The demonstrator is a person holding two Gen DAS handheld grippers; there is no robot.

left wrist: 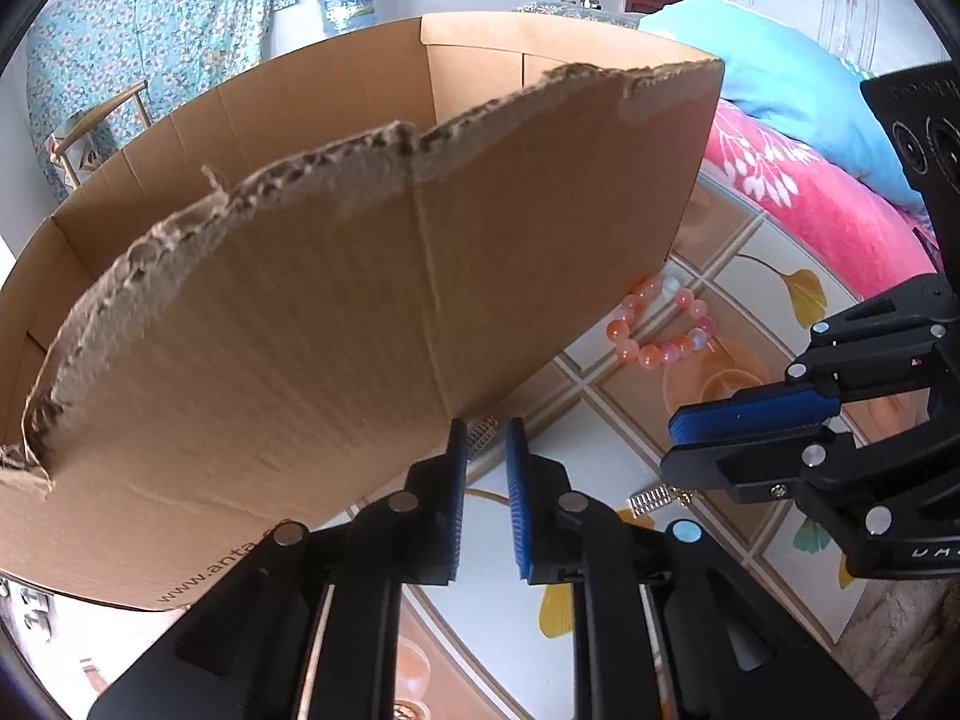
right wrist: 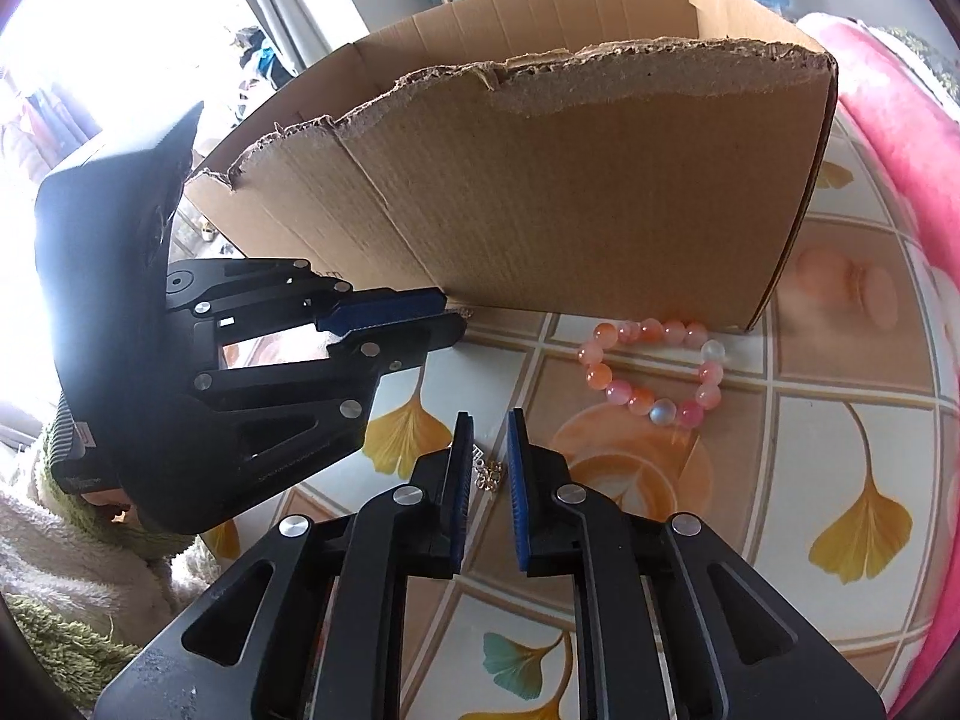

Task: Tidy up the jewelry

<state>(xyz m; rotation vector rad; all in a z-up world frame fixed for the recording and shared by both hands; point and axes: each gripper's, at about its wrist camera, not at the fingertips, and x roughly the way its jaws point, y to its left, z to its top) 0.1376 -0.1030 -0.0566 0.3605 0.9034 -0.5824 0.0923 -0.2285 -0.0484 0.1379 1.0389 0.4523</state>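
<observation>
1. Two claws are in view: the left claw [left wrist: 486, 438] and the right claw [right wrist: 486, 432]. Each has its blue pads slightly apart, with a narrow gap and nothing pinched between them.
2. One beaded bracelet [right wrist: 654, 369] of pink, orange and whitish beads lies on the bench [right wrist: 840, 360], ahead and to the right of the right claw, just in front of the box's near corner.
3. One small metallic piece of jewelry [right wrist: 489, 471], a chain-like cluster with a ribbed bar, lies on the bench right at the right claw's tips, seen through the gap between the pads. In the left wrist view a ribbed bar [left wrist: 651, 501] shows just under the right claw's fingers.
4. One cardboard box [left wrist: 300, 330] with torn top edges stands directly ahead of both claws, its near wall close to the left claw's tips. Its inside floor is hidden by that wall, so I cannot tell what it holds.
5. The bench wears a tile-patterned cover with yellow ginkgo leaves.
6. A pink blanket [left wrist: 810, 204] and a light blue pillow [left wrist: 780, 90] lie beyond the bracelet, to the right.
7. A floral garment [left wrist: 150, 30] hangs on the wall behind the box.
</observation>
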